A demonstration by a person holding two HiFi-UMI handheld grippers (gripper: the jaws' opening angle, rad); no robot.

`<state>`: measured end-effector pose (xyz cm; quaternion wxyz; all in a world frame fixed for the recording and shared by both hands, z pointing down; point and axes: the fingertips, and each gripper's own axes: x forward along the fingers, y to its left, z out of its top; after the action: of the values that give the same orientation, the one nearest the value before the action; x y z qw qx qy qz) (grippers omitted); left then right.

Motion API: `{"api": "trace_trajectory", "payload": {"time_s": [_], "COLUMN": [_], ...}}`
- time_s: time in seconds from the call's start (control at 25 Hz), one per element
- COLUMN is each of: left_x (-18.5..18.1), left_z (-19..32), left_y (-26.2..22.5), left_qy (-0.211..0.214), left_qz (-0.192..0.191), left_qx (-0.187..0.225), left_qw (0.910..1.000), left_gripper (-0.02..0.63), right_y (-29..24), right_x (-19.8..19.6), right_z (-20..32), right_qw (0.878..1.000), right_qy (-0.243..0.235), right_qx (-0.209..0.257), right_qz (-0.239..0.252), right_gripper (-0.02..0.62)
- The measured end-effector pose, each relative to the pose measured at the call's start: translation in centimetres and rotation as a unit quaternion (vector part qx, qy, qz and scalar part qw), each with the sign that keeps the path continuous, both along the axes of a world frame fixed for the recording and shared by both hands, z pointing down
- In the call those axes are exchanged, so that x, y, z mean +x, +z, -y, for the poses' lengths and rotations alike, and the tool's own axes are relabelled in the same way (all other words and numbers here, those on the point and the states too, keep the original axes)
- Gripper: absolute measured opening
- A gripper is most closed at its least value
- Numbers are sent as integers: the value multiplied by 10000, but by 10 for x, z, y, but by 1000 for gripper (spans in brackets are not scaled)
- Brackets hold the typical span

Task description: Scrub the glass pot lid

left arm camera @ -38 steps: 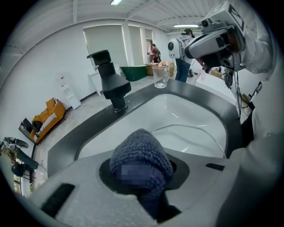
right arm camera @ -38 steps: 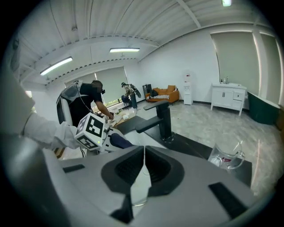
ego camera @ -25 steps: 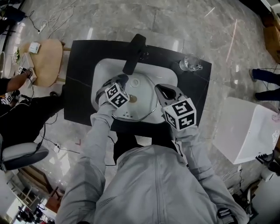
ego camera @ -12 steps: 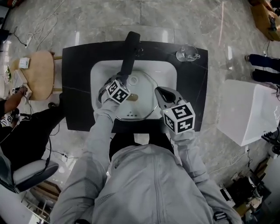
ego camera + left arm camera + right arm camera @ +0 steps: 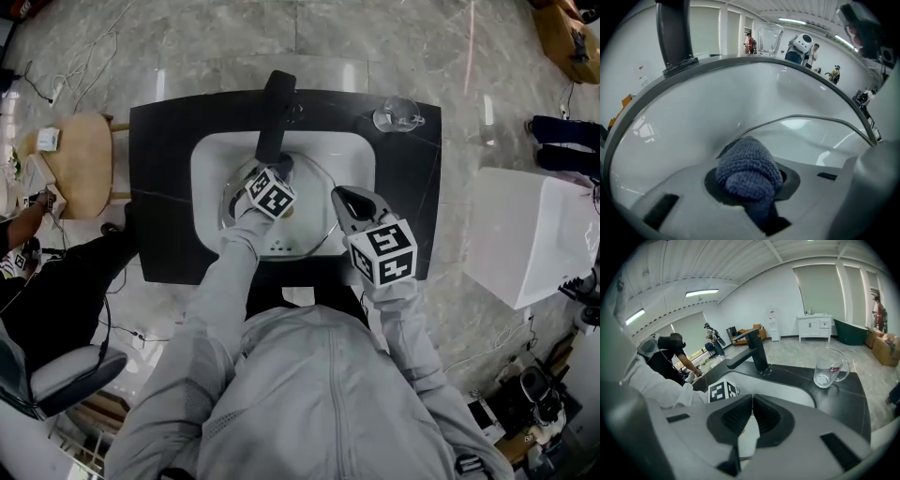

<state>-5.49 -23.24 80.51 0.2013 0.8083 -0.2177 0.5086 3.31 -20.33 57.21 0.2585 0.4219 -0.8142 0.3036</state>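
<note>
The basin [image 5: 211, 159] sat in the counter [image 5: 159, 187], the faucet [image 5: 270, 112] behind it and a glass mug [image 5: 396, 115] at the back right, while the glass lid [image 5: 319, 202] lay in the basin, with the left gripper [image 5: 281, 169], a cloth [image 5: 749, 171] between its jaws, above it and the right gripper [image 5: 343, 198] at its right edge.

Readable text: none in any view.
Left cube [image 5: 272, 194]: black-and-white square markers; a block pattern, no letters or digits.
Right cube [image 5: 384, 251]: the same kind of marker on each face that shows; no letters or digits.
Mug [image 5: 829, 367]: at the counter's far right corner; small red print on its glass wall, too small to read.
Wall beyond the sink, left gripper view: small red and orange marks, blurred, unreadable.
</note>
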Motion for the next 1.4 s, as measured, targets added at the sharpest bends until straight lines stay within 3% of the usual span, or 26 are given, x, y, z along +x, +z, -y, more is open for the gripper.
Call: {"api": "trace_trajectory", "payload": {"time_s": [0.36, 0.76, 1.0, 1.2, 1.4], "left_x": [53, 98, 80, 47, -6], "left_z": [-16, -49, -55, -55, -49], "left_y": [-13, -37, -26, -20, -16], "left_qy": [286, 550, 1484, 1596, 1434], "left_qz": [-491, -1055, -307, -6, 372], "left_qx": [-339, -885, -430, -553, -651], "left_qw": [9978, 9889, 9875, 9856, 9868], "left_gripper": [83, 83, 83, 83, 83], "right_y": [5, -4, -6, -10, -10], "right_x": [12, 12, 7, -4, -14], "right_z": [0, 4, 0, 0, 0], "right_qw": [9998, 9999, 9999, 10000, 10000], "right_qy": [168, 146, 110, 38, -52], "right_qx": [-114, -29, -71, -55, -70], "right_qz": [11, -11, -43, -22, -26], "right_gripper": [31, 31, 31, 31, 31]}}
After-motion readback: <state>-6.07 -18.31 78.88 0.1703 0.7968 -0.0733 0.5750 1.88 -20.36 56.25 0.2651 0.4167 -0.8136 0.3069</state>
